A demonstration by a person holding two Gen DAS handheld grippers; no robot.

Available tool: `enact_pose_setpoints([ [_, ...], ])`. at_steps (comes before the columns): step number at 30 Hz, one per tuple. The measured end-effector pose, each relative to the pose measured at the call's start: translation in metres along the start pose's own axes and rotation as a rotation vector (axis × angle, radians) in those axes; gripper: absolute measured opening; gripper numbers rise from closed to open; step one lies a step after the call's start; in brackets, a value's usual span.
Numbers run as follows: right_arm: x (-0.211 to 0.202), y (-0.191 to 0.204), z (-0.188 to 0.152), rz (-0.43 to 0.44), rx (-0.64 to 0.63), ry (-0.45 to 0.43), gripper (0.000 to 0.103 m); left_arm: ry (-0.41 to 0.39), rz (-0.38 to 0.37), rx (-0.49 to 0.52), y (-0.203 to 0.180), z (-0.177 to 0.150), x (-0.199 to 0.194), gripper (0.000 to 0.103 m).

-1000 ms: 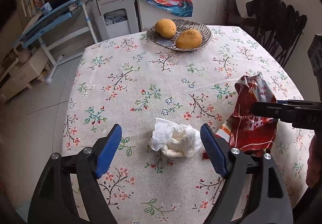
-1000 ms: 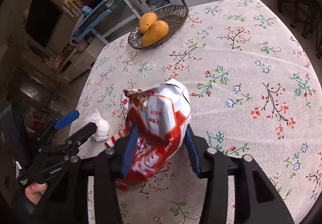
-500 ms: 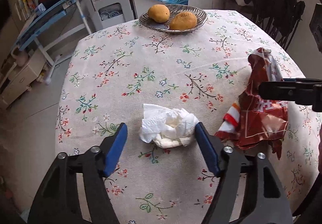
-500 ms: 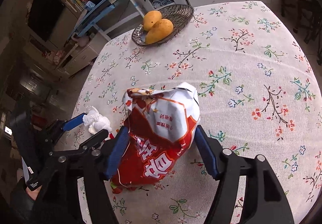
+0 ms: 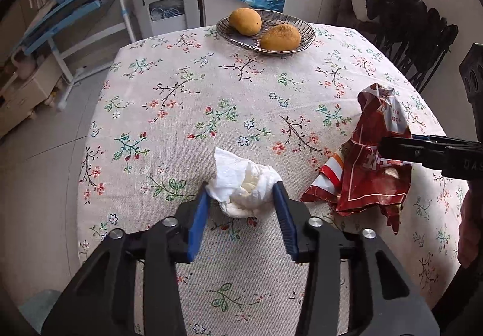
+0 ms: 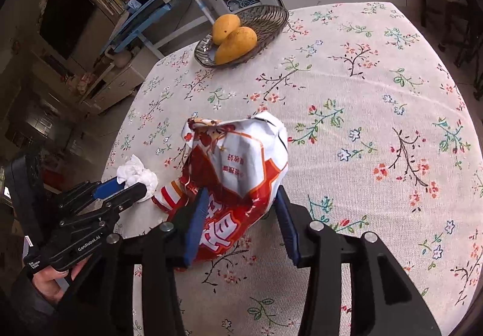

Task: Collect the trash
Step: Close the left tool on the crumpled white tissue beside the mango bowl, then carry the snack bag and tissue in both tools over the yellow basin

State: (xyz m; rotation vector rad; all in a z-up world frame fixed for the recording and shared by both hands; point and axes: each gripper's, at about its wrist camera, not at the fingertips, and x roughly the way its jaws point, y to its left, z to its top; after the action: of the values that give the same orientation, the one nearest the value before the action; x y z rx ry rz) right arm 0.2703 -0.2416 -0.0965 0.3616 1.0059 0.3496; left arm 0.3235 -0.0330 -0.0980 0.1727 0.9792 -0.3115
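Left gripper (image 5: 244,200): pinching the tissue (image 5: 243,185), which rests on the tablecloth (image 5: 211,88) near the front edge.
Right gripper (image 6: 240,209): jaws just closing on the snack bag (image 6: 235,172), both pads against its crumpled lower part (bag standing beside the tissue).
Risk, tissue: soft wad may tear or slip out when lifted.
Risk, bag: slick foil could slide free, or crumbs spill from its open top.

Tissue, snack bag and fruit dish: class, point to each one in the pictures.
tissue (image 5: 241,188), left wrist view, crumpled middle
snack bag (image 6: 241,166), right wrist view, front panel
fruit dish (image 5: 306,33), left wrist view, right rim
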Motion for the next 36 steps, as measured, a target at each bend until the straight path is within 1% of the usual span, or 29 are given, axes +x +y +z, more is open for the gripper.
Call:
enact_pose_setpoints([
  [1, 0.000, 0.001, 0.000, -0.004, -0.009, -0.001, 0.045, -0.002, 0.008, 0.005, -0.001, 0.000, 0.000, 0.051],
  [2, 0.000, 0.002, 0.000, 0.002, -0.014, 0.001, 0.035, 0.003, 0.000, 0.009, -0.002, -0.001, 0.002, 0.050],
  [3, 0.000, 0.003, 0.000, 0.014, -0.014, 0.004, 0.033, 0.007, -0.010, 0.013, -0.004, -0.002, 0.003, 0.039],
  [4, 0.000, 0.003, -0.001, 0.017, -0.019, 0.003, 0.032, 0.003, -0.016, 0.022, -0.006, -0.002, 0.002, 0.036],
  [6, -0.004, 0.007, -0.001, 0.019, -0.035, -0.006, 0.028, -0.010, 0.002, 0.042, -0.011, -0.003, -0.003, 0.027],
  [8, -0.010, 0.009, -0.001, 0.015, -0.046, -0.026, 0.026, -0.026, 0.002, 0.026, -0.011, -0.002, -0.010, 0.021],
  [10, -0.019, 0.011, -0.002, 0.010, -0.053, -0.050, 0.025, -0.053, 0.015, -0.004, -0.009, -0.004, -0.020, 0.021],
  [12, -0.030, 0.014, -0.005, 0.004, -0.070, -0.078, 0.024, -0.085, 0.032, -0.012, -0.011, -0.006, -0.034, 0.021],
  [15, -0.048, 0.022, -0.010, -0.018, -0.105, -0.135, 0.023, -0.135, 0.057, -0.003, -0.021, -0.011, -0.056, 0.021],
  [21, -0.080, 0.025, -0.035, -0.011, -0.095, -0.252, 0.023, -0.220, 0.086, 0.024, -0.043, -0.026, -0.098, 0.021],
  [28, -0.105, 0.034, -0.063, -0.034, -0.103, -0.338, 0.023, -0.265, 0.092, 0.001, -0.051, -0.047, -0.129, 0.021],
  [36, -0.119, 0.041, -0.087, -0.061, -0.121, -0.384, 0.024, -0.290, 0.078, -0.039, -0.051, -0.067, -0.148, 0.021],
])
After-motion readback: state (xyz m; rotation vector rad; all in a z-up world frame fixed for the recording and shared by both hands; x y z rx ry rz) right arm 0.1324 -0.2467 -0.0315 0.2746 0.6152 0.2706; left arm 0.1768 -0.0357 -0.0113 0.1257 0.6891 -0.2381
